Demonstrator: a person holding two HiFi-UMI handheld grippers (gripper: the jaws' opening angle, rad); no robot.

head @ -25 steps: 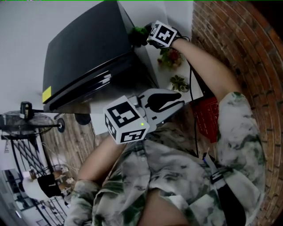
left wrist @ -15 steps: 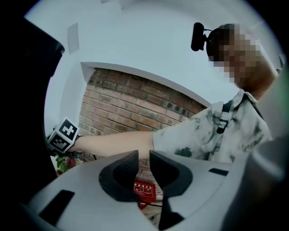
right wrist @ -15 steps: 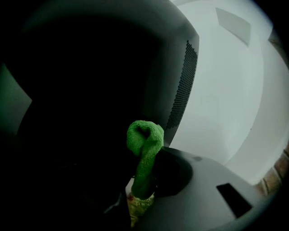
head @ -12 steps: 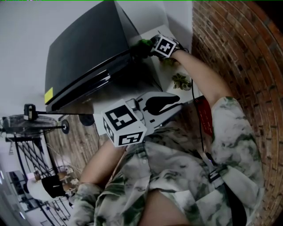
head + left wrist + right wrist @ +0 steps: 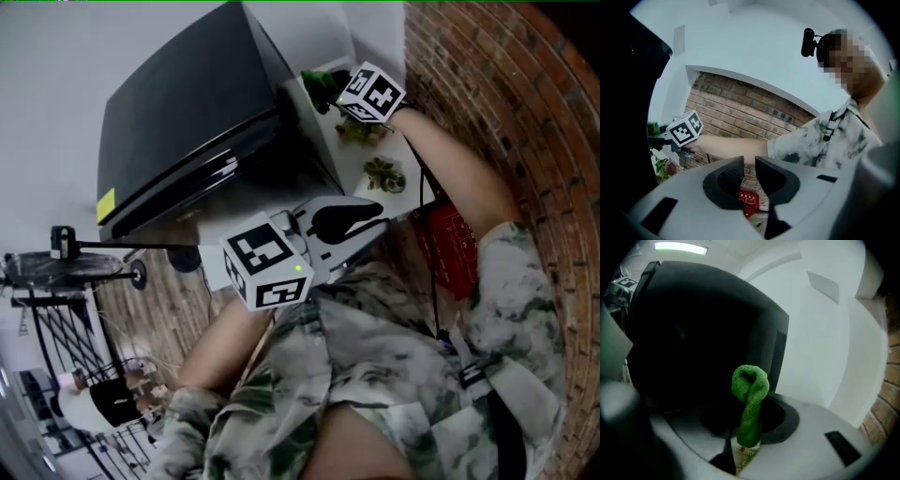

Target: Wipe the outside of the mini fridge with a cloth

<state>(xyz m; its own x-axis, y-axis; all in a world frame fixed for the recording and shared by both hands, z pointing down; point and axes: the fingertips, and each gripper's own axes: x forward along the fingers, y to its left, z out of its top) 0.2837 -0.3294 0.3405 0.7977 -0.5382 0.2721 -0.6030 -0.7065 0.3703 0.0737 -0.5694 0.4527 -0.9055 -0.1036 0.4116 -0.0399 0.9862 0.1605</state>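
**The cloth could slip, and the little plants are close by**

The mini fridge point(image 5: 187, 122) is a big black box that sits on a white bench point(image 5: 351, 157) by a brick wall point(image 5: 506, 84). The green cloth point(image 5: 750, 394) is up at the far corner of the fridge, just beside its dark side. I cannot tell if the cloth touches the fridge or hangs a tiny bit away from it.

The right claw point(image 5: 330, 94) is clamped on the cloth. The cloth is squeezed into a thin roll that sticks up out of the claw, with a small round lump on top. The left claw point(image 5: 749, 171) is held low near the person's body, well apart from the fridge. Its two halves are almost together and there is nothing between them.

Here is what I think could go wrong:

- Only the small lump can rub the fridge, so a wipe may miss a lot of the side.
- If the claw pushes in too hard, its hard tips may bump or scratch the black side.
- The thin roll could slide out if it drags on the fridge.
- Two small plants point(image 5: 361, 127) stand on the bench right under the arm. A low swing could knock them over.
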